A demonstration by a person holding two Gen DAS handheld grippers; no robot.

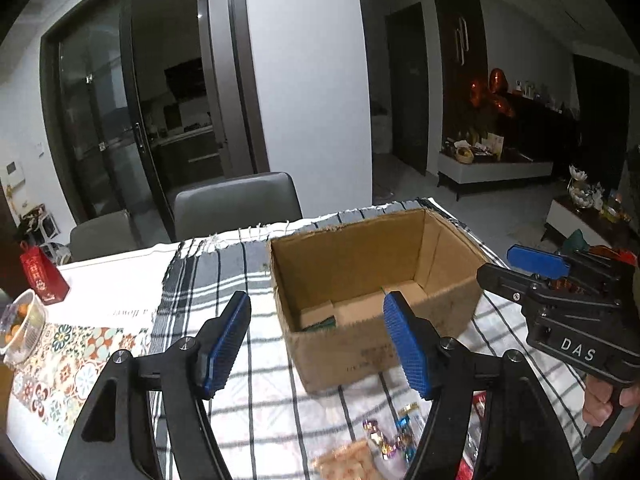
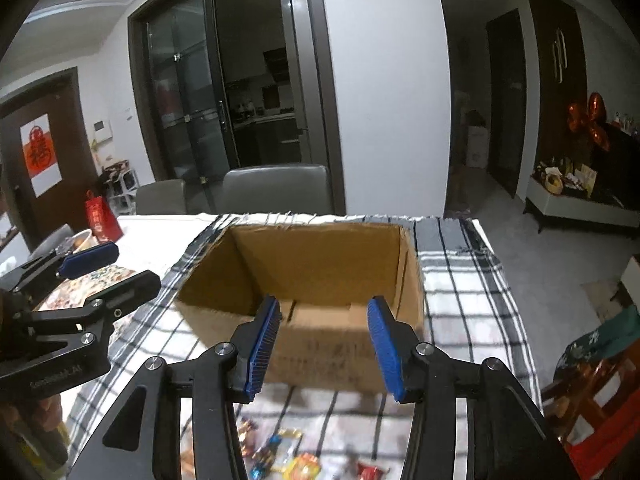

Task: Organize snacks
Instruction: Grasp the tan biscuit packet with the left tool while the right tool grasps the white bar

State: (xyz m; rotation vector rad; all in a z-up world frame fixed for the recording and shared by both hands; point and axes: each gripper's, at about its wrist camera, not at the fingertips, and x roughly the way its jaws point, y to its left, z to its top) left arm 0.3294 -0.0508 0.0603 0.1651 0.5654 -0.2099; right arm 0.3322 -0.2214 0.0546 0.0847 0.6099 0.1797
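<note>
An open cardboard box stands on the checked cloth; it also shows in the right wrist view. A green packet lies inside at its near left corner. My left gripper is open and empty, just in front of the box. My right gripper is open and empty, above the box's near wall; it shows from the side in the left wrist view. Loose wrapped snacks lie on the cloth below the grippers, also in the right wrist view.
A red gift bag and a bowl of fruit stand at the table's left. Two grey chairs are behind the table. The table's right edge drops to the floor, with a red chair beside it.
</note>
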